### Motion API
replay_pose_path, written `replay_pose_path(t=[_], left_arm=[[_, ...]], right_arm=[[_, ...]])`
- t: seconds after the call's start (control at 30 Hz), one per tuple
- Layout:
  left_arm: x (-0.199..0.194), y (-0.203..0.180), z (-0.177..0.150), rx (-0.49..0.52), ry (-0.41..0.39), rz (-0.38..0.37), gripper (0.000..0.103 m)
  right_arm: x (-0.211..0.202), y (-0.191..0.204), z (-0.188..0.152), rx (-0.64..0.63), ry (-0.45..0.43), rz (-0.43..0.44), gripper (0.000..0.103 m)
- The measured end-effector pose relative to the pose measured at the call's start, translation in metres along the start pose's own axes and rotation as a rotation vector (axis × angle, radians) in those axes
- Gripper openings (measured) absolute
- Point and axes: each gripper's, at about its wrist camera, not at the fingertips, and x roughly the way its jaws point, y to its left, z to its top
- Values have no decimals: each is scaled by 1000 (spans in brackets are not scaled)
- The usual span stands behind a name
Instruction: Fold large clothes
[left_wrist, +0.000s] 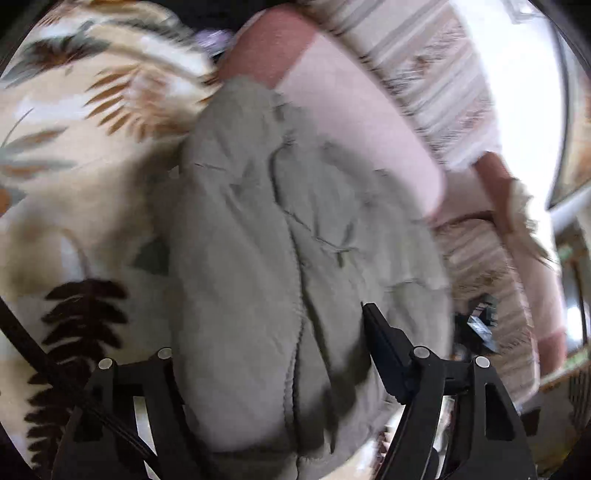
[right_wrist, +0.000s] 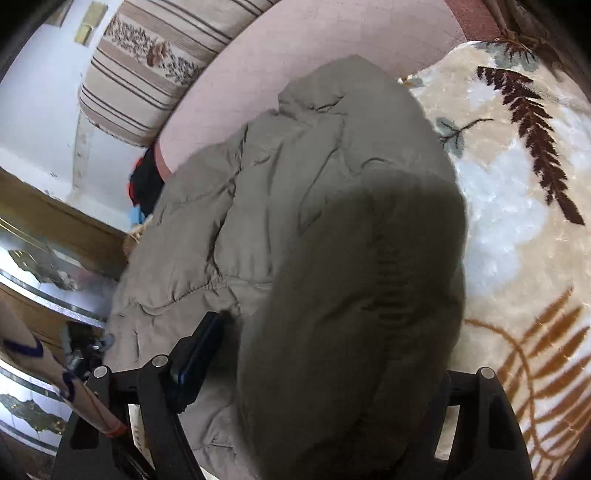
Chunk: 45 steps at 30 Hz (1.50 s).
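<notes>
Fabric everywhere, and we are right on top of it: the grey-green padded jacket (left_wrist: 280, 236) fills the space straight ahead of our left gripper (left_wrist: 269, 350) and bulges back between its two arms. Our left jaws stand wide apart, the right-hand finger (left_wrist: 380, 332) in plain sight against the cloth, the other one buried under it, so we cannot tell whether anything is really pinched there. Beyond the jacket, further out from the tool, lies a pink sheet (left_wrist: 354, 110), and off to the tool's left spreads the cream blanket with fern leaves (left_wrist: 85, 122). Motion blur smears much of this view.

Over on our right gripper (right_wrist: 321, 362), a fold of the same jacket (right_wrist: 295, 166) hangs right across the lens, dark and blurred, draped between the arms. We see the left-hand finger (right_wrist: 201, 350) with its blue pad against the cloth; the other is hidden, so whether these jaws are closed on the jacket we cannot say. The rest of the garment lies ahead, reaching onto the pink sheet (right_wrist: 303, 48), with a striped cushion (right_wrist: 147, 62) beyond to the tool's left and the fern blanket (right_wrist: 517, 206) to its right.
</notes>
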Motion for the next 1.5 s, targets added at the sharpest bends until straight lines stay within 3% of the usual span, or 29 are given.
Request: replay_pose_path(t=[0.03,0.07,0.17,0.33,0.5,0.63,0.73,0.83,0.97,1.07,1.13,1.23,1.4,1.5], left_arm=[[8,7,-2,-28,12,20,79],[11,13,-5,-58,9,16,84],[3,9,-11,-101,-25,7,84],[-40,-27,-16,1,-114,120,84],[-99,-74,-57,135,-313,363,84],[-137,-108,-106,239,-488,555,87],[-161,-130,-142,277,-611,626,96],[-180,-147,-169,296,-699,634,100],[-186,-159,-194,298,-726,618,100],[-191,-165,-213,301,-754,633,100],[-195,-171,-226,306,-783,652,100],[-201,-179,-240,311,-805,685,100],[-206,-181,-256,285,-826,599,103],[-194,-177,-259,237,-748,517,103]], right_arm=[[3,-6,-1,11,-7,-25,83],[8,-15,-3,35,-15,-45,83],[10,-29,-9,107,-48,-63,89],[-31,-13,-18,60,-154,-215,89],[-81,16,-37,-83,-239,-392,89],[-97,46,-73,-184,-254,-423,90],[-98,65,-101,-233,-246,-443,90],[-110,82,-139,-299,-238,-443,90],[-84,103,-154,-343,-213,-435,90],[-60,120,-153,-354,-243,-474,90],[-38,125,-145,-370,-258,-554,90],[-7,108,-133,-331,-151,-618,90],[-39,105,-158,-278,-150,-501,90],[-72,108,-193,-253,-162,-442,90]])
